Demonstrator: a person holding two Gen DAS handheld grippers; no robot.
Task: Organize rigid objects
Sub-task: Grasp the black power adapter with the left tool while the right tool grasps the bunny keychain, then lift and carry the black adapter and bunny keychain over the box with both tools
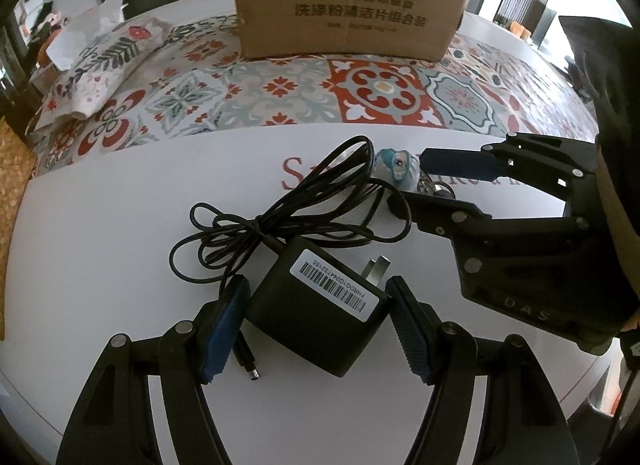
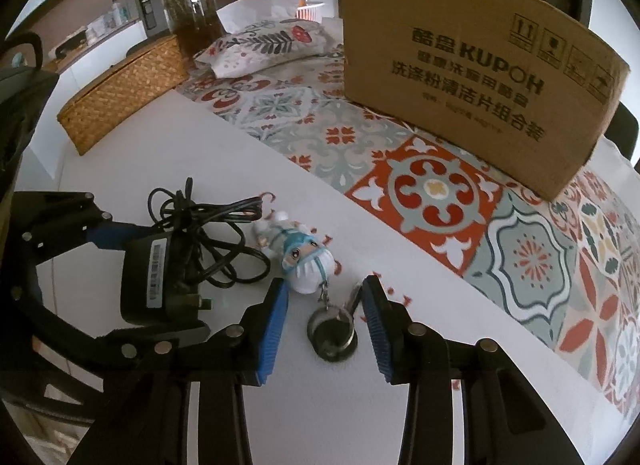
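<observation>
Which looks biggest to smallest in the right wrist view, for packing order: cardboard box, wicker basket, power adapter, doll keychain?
1. cardboard box
2. wicker basket
3. power adapter
4. doll keychain

The basket sits farther off, so its rank over the adapter is unsure.

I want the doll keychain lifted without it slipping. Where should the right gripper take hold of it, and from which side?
Probably the doll's rounded white body, from above, pads either side of its width. It lies flat on the table, clear of the adapter cable. Right now the right gripper brackets only the small ring and dark fob, which dangle loosely on a short chain and could swing.
</observation>
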